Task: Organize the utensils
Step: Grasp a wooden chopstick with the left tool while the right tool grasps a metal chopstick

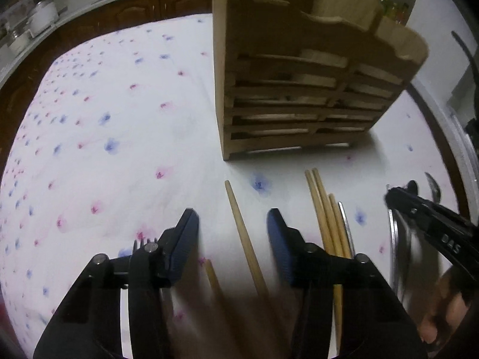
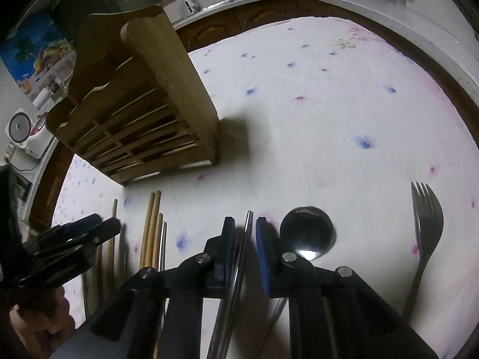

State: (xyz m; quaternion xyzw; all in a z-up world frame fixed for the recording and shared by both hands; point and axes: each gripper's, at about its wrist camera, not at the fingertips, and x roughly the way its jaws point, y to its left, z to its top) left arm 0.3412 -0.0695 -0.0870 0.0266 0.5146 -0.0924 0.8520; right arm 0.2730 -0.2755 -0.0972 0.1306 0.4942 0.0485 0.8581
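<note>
A slatted wooden utensil holder point(image 1: 299, 68) stands on the floral tablecloth; it also shows in the right wrist view point(image 2: 143, 113). My left gripper point(image 1: 232, 221) is open, its jaws straddling one wooden chopstick point(image 1: 244, 239). More wooden chopsticks point(image 1: 326, 218) lie to its right. My right gripper point(image 2: 244, 230) has its jaws close around a thin metal utensil handle point(image 2: 239, 257); I cannot tell whether they pinch it. A metal spoon point(image 2: 308, 233) and a fork point(image 2: 425, 224) lie to its right. The right gripper also shows in the left wrist view point(image 1: 401, 197).
The white floral tablecloth point(image 2: 314, 104) covers the table. A fork's tines point(image 1: 140, 243) show behind the left finger. Wooden cabinets and a counter with a sink point(image 2: 191, 3) lie beyond the table's far edge.
</note>
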